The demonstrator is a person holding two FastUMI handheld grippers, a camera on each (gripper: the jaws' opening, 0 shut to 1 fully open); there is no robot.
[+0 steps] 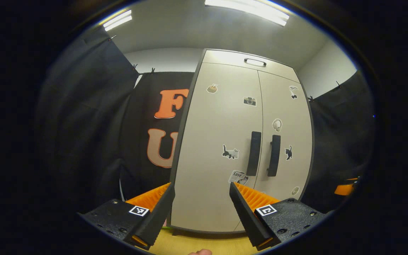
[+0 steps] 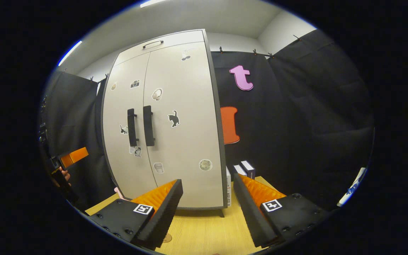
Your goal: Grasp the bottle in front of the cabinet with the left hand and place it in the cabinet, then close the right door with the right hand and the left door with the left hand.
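The pale cabinet (image 1: pixel 221 141) stands upright on the wooden table, and both of its doors are shut flush. Two dark vertical handles (image 1: pixel 253 153) sit side by side at the middle seam. Stickers dot the door fronts. My left gripper (image 1: pixel 201 187) is open in front of the left door, a little away from it, with nothing between its fingers. My right gripper (image 2: pixel 207 180) is also open and empty, facing the right door of the cabinet (image 2: pixel 175 141) from farther right. The shut doors hide the cabinet's inside.
The wooden tabletop (image 2: pixel 197 230) runs under both grippers. Small boxes (image 2: pixel 243 169) stand right of the cabinet against the black cloth wall. The left gripper (image 2: pixel 71 157) and the hand holding it appear at the far left. A small pink shape (image 2: pixel 118 193) lies by the cabinet's left foot.
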